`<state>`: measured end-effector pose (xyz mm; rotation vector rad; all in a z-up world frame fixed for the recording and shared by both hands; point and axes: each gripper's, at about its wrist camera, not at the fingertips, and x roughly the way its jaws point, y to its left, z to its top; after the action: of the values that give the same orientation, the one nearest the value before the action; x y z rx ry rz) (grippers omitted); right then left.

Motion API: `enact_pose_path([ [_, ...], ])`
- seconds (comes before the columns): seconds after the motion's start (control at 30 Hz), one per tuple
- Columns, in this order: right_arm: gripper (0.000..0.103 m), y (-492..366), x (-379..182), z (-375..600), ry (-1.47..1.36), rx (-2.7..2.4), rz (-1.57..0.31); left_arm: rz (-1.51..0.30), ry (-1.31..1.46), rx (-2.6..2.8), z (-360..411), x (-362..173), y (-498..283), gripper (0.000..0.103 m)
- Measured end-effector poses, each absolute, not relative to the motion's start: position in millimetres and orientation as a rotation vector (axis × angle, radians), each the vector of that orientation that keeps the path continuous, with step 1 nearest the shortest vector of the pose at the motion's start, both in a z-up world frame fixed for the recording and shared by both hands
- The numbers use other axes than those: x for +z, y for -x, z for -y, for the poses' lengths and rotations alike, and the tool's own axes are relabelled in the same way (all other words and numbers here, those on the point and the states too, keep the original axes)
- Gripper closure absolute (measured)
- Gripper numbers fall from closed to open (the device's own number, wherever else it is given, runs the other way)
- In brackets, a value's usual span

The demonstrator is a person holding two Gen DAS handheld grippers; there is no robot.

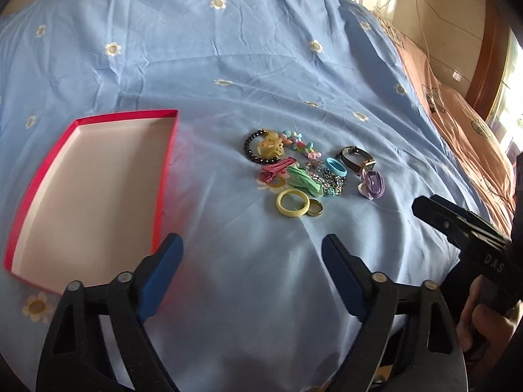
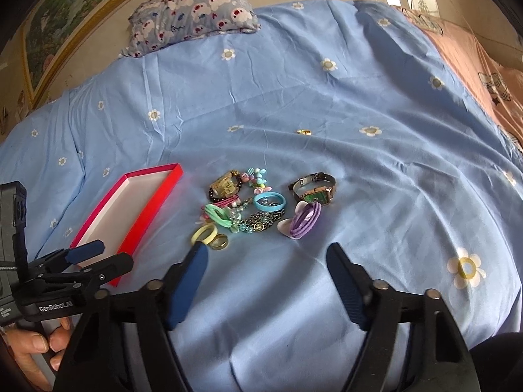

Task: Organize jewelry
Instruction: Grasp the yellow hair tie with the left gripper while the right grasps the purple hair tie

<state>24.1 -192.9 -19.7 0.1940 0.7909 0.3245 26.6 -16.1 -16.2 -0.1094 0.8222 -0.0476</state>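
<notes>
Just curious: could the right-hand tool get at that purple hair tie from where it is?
Probably yes. The right gripper has its jaws open and empty, and only bare bedsheet lies between them and the purple hair tie.

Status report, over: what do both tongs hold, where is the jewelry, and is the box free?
Left tongs open, empty. Right tongs open, empty. Jewelry piled on the sheet, right of the box. Box empty, nothing in the way.
</notes>
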Motion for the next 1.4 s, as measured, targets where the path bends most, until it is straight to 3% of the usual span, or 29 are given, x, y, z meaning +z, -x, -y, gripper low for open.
enact_pose_path([
  [0.27, 0.059, -55.3, -33.7, 198.3, -0.213, 0.298, -0.872, -0.884, 0.104, -0.097, 22.8, -26.3, -67.3, 0.04],
  [0.6, 0.072, -91.0, -55.7, 210.0, -0.244, 0.239, -0.961, -0.967, 0.072, -0.157, 32.3, -47.8, -106.3, 0.05],
  [0.83, 0.081, -105.8, -70.4, 208.2, -0.244, 0.23, -1.012, -1.012, 0.061, -0.183, 35.8, -62.9, -121.4, 0.066],
  [0.9, 0.086, -107.4, -73.4, 208.7, -0.249, 0.23, -1.02, -1.014, 0.059, -0.194, 36.5, -63.2, -121.8, 0.075],
  [0.97, 0.096, -107.7, -74.4, 210.2, -0.256, 0.231, -1.024, -1.016, 0.065, -0.216, 37.1, -62.9, -121.6, 0.096],
  [1.0, 0.097, -106.9, -73.9, 210.4, -0.261, 0.235, -1.023, -1.018, 0.069, -0.227, 37.4, -62.8, -120.9, 0.099],
  [1.4, 0.099, -90.5, -38.7, 197.5, -0.259, 0.309, -0.941, -0.96, 0.148, -0.205, 8.3, -38.2, -93.8, 0.1],
])
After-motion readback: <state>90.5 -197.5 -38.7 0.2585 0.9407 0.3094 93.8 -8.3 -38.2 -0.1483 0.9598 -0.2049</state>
